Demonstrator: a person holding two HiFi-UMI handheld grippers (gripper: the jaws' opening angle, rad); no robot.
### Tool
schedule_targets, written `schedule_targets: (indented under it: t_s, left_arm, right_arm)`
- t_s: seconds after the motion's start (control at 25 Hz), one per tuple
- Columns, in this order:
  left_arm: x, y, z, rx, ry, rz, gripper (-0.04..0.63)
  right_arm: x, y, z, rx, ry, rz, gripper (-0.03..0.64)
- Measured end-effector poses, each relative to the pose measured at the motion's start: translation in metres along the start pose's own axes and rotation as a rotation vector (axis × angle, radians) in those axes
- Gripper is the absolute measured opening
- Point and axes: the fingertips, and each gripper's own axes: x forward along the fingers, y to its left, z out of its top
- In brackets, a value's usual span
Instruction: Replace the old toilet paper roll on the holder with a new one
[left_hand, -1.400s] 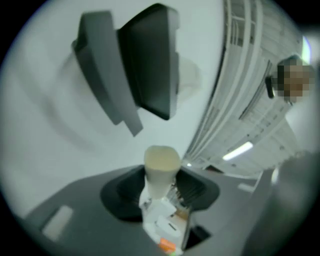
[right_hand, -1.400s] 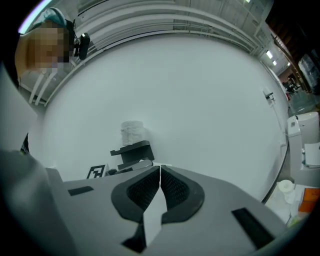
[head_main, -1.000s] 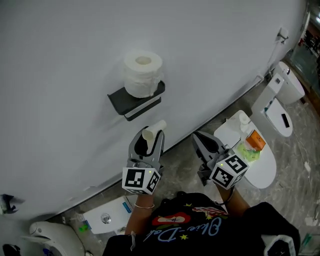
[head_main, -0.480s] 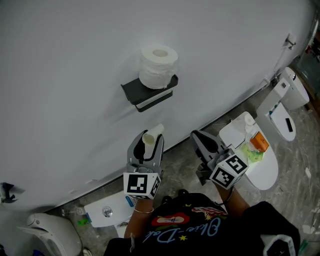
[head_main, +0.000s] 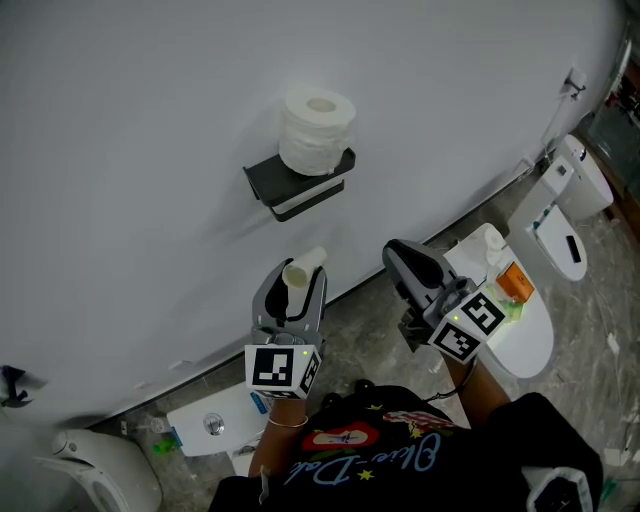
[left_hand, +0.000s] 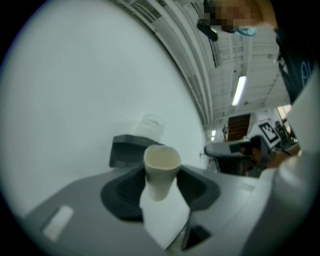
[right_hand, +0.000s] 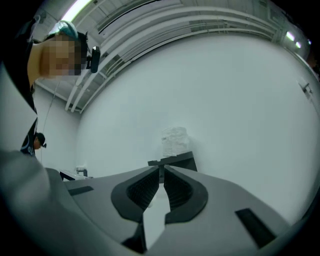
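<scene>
A full white toilet paper roll (head_main: 316, 132) stands upright on top of the black wall holder (head_main: 300, 185). Below the holder, my left gripper (head_main: 296, 272) is shut on an empty cardboard tube (head_main: 303, 268) with a scrap of paper hanging from it. In the left gripper view the tube (left_hand: 161, 170) stands upright between the jaws, with the holder (left_hand: 129, 150) behind it. My right gripper (head_main: 398, 250) is shut and empty, to the right of the left one. In the right gripper view it (right_hand: 161, 167) points at the holder (right_hand: 176, 162) and the roll (right_hand: 175, 141).
A plain white wall (head_main: 150, 120) fills the space ahead. A white toilet (head_main: 525, 345) stands at the right with a bottle and an orange pack (head_main: 510, 280) on its lid, and another toilet (head_main: 565, 205) lies beyond it. A white fixture (head_main: 215, 425) sits low on the left.
My right gripper has risen and moved toward the wall, staying shut. The left gripper still grips the tube and has shifted only a little.
</scene>
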Motion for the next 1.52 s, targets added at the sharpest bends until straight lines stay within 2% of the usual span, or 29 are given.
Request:
schedule_targets:
  t_s: [0.12, 0.2, 0.24, 0.32, 0.44, 0.56, 0.72, 1.04, 1.2, 1.36, 1.52]
  left_arm:
    - [0.0, 0.0, 0.001, -0.006, 0.004, -0.003, 0.184]
    - [-0.001, 0.002, 0.002, -0.005, 0.001, -0.002, 0.184]
    - [-0.001, 0.003, 0.002, -0.003, 0.0, -0.001, 0.184]
    - [-0.001, 0.006, 0.003, -0.003, -0.005, -0.001, 0.186]
    - [-0.002, 0.009, 0.006, -0.025, -0.024, -0.005, 0.186]
    - [-0.004, 0.009, 0.007, -0.055, -0.032, -0.012, 0.186]
    - [-0.007, 0.011, 0.01, -0.046, -0.034, -0.002, 0.186]
    - [-0.023, 0.032, 0.01, -0.067, -0.038, 0.067, 0.187]
    - [-0.027, 0.035, 0.008, -0.073, -0.035, 0.083, 0.187]
    - [-0.029, 0.034, 0.007, -0.079, -0.028, 0.087, 0.187]
    - [-0.032, 0.031, 0.005, -0.059, -0.015, 0.081, 0.187]
  right_arm:
    - [0.014, 0.01, 0.018, -0.115, 0.024, 0.097, 0.015]
    - [0.025, 0.022, 0.034, -0.251, 0.052, 0.183, 0.019]
    - [0.032, 0.028, 0.042, -0.329, 0.068, 0.223, 0.039]
    - [0.046, 0.036, 0.062, -0.442, 0.104, 0.286, 0.127]
    - [0.072, 0.034, 0.098, -0.58, 0.162, 0.346, 0.151]
    - [0.1, 0.029, 0.112, -0.746, 0.317, 0.388, 0.191]
    - [0.131, 0.016, 0.104, -0.91, 0.523, 0.474, 0.212]
    - [0.17, -0.007, 0.077, -0.968, 0.773, 0.475, 0.221]
    - [0.177, -0.011, 0.066, -0.914, 0.864, 0.51, 0.221]
    - [0.177, -0.009, 0.066, -0.942, 0.87, 0.517, 0.219]
    - [0.171, -0.006, 0.072, -0.884, 0.776, 0.488, 0.206]
